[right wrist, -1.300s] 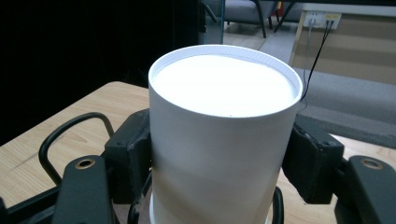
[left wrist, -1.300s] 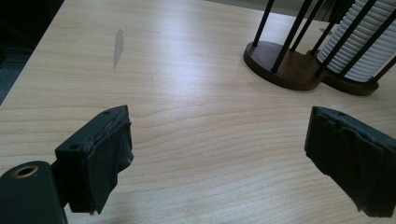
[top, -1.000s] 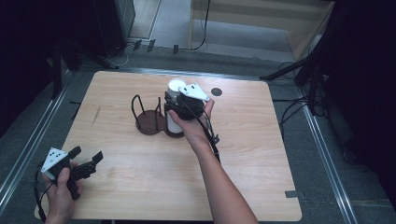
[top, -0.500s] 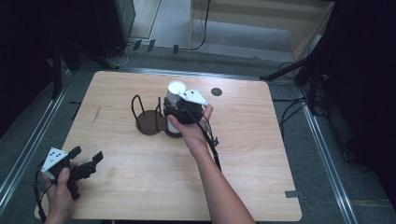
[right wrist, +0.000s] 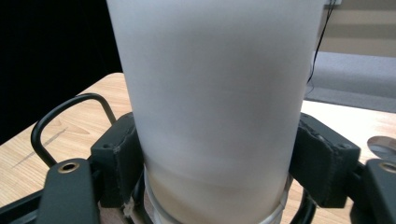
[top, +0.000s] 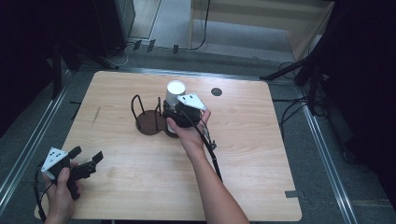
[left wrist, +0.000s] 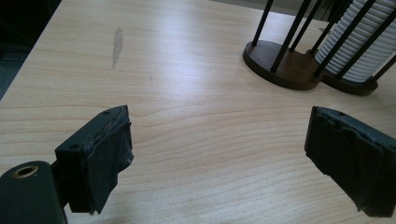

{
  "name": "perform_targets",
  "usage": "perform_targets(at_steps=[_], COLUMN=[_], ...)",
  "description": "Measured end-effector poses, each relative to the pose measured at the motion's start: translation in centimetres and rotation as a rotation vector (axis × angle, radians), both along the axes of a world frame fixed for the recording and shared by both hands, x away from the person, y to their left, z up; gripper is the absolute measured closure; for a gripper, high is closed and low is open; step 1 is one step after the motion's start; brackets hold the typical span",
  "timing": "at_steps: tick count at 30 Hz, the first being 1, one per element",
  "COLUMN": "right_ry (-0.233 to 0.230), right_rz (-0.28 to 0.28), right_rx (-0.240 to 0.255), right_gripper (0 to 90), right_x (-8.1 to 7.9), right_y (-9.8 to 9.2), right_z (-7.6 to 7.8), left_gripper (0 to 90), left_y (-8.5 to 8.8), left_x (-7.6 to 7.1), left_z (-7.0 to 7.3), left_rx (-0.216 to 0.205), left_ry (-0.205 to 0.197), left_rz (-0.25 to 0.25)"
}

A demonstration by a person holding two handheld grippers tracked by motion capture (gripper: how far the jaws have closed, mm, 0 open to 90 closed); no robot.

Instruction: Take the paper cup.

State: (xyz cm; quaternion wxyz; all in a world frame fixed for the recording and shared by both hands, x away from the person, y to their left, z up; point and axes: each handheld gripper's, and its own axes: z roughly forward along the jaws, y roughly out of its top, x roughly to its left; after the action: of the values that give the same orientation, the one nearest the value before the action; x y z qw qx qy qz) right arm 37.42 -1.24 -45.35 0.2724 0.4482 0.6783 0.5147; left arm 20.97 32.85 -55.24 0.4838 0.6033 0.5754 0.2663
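The right gripper (top: 180, 113) stands lower than one second ago, and the white cup (top: 175, 88) between its jaws has come down with it, onto the stack of white cups (left wrist: 362, 44) that already fills the right half of the dark wire cup holder (top: 152, 116). Its jaws have just been opening a little from a tighter squeeze. In the right gripper view the cup (right wrist: 217, 102) is between the two black pads (right wrist: 119, 161), and they seem to touch its walls at 9 and 3 o'clock, so I judge the gripper holds the cup, but with a softer grip. This probably means the cup is almost seated and the release is near.

The cup is upright, at about 12 o'clock from the centre of the wooden table (top: 252, 154), and its open mouth rises above the gripper body. The pads grip it low on the wall, just above the rim of the cup under it. The left half of the holder, at 9 o'clock from the cup, has no cups inside.

The left gripper (top: 86, 161) rests near the table edge at about 8 o'clock, well apart from the holder. Its jaws are wide and nothing is between them; the left gripper view shows bare wood there.
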Motion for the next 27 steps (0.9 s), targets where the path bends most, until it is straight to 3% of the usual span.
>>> perform_targets(at_steps=[10, 12, 15, 18, 21, 27], right_ry=[-0.038, -0.044, -0.060, -0.074, -0.084, -0.103], right_rz=[-0.011, -0.013, -0.016, -0.015, -0.016, -0.018], right_rx=[0.014, 0.021, 0.036, 0.044, 0.046, 0.052], right_gripper=[28.6, 29.6, 30.2, 30.2, 30.2, 30.3], right_x=[-0.2, -0.3, -0.3, -0.4, -0.6, -0.8], right_y=[-0.6, -0.9, -1.2, -1.5, -1.6, -2.0], right_z=[1.1, 1.6, 2.4, 3.3, 4.0, 5.3], left_gripper=[8.1, 18.8, 19.1, 15.1, 13.1, 2.2], left_y=[-0.1, -0.2, -0.4, -0.4, -0.3, -1.1], left_x=[0.0, -0.1, -0.1, 0.0, 0.1, 0.1], left_z=[0.0, 0.0, 0.1, 0.0, 0.0, 0.1], left_rx=[0.003, 0.016, 0.041, 0.029, 0.026, 0.103], left_ry=[-0.002, -0.011, -0.018, -0.011, 0.020, 0.038], left_rz=[0.003, 0.018, 0.019, 0.007, -0.014, -0.050])
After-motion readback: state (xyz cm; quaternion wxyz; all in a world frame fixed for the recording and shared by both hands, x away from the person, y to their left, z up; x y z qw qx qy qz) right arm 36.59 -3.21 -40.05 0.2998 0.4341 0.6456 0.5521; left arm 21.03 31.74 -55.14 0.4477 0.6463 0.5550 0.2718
